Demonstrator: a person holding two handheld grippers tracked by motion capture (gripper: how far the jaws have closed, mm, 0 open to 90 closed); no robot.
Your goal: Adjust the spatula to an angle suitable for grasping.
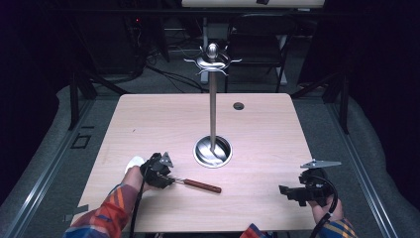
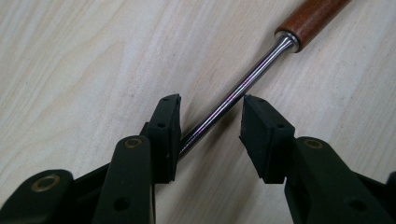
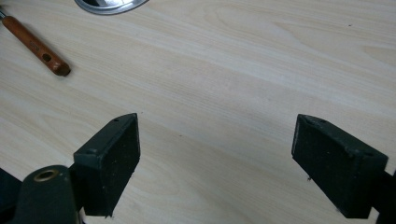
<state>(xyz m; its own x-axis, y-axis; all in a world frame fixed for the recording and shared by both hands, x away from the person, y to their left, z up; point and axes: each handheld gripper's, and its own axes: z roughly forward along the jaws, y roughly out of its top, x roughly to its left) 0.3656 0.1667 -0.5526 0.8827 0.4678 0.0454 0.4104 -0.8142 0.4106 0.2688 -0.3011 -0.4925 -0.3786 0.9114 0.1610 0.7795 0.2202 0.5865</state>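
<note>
Straddling the utensil's steel shaft [image 2: 233,95] with the left gripper [image 2: 210,126] — jaws apart, one pad touching, not clamped — wooden handle [image 1: 202,185] flat on the table [image 1: 148,119] near the hook stand [image 1: 213,148]; right gripper [image 3: 215,158] idle, wide open — pickup and hanging remain.

A pale wooden table [image 1: 267,124] bears a tall metal stand [image 1: 212,106] with a round base and hooked top near its middle, a dark grommet [image 1: 238,105] beyond it, and a black chair [image 1: 260,42] behind.
</note>
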